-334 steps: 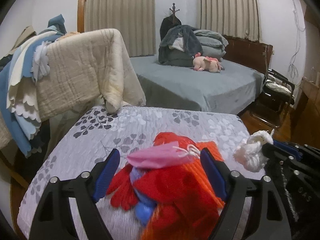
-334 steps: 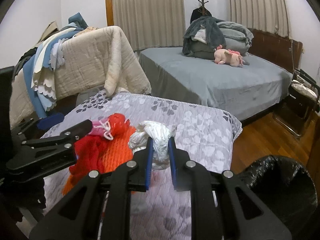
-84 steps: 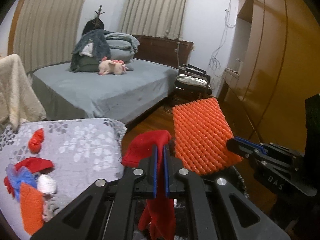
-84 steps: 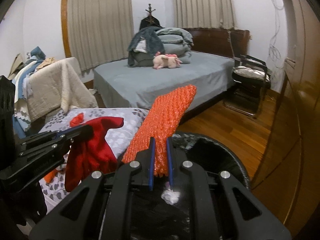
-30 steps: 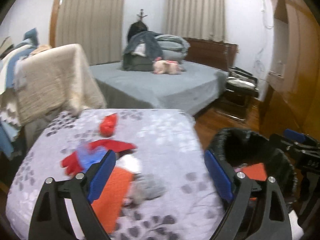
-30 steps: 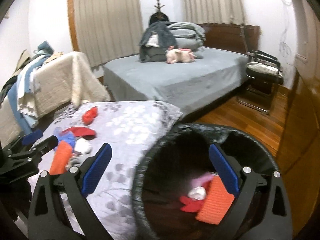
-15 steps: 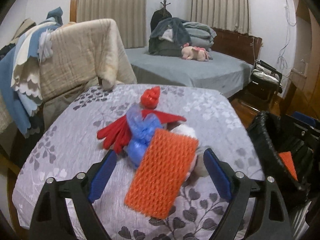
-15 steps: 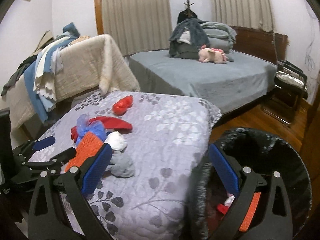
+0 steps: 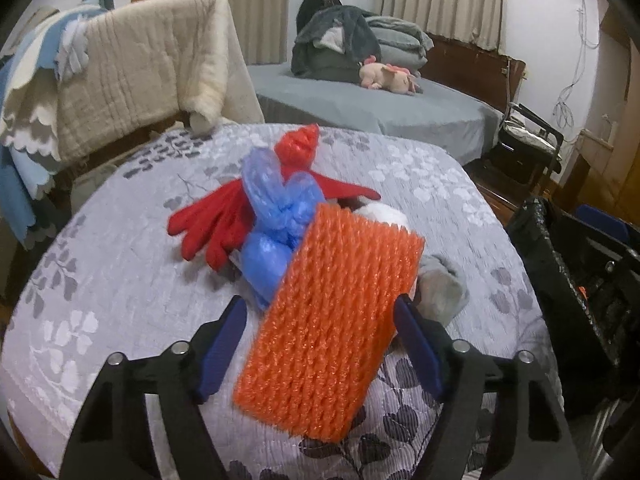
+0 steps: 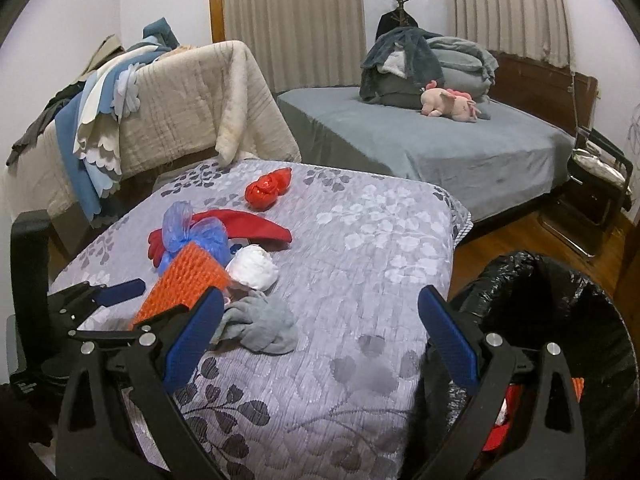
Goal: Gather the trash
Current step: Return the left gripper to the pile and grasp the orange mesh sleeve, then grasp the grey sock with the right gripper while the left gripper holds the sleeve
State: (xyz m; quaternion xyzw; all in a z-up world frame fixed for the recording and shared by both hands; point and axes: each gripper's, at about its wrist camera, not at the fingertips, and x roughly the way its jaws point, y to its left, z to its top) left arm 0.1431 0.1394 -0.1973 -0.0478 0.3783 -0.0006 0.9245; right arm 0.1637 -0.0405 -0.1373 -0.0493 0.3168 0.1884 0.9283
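grey floral quilt (image 9: 120,300) under left gripper (image 9: 320,332), tilted down, closing around orange mesh (image 9: 336,320).

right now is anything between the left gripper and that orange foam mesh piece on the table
Nothing visible does. The left gripper already straddles the orange foam mesh, with its jaws closing on either side. The blue plastic bag and grey cloth lie beside or partly under the mesh, not in the jaws' path.

Your trash, piled mid-tabletop: orange foam sheet (image 9: 332,320) tilted atop blue bag (image 9: 276,216), red glove (image 9: 212,220), white wad (image 10: 252,268), grey cloth (image 10: 260,324); red ball (image 10: 268,190) apart.
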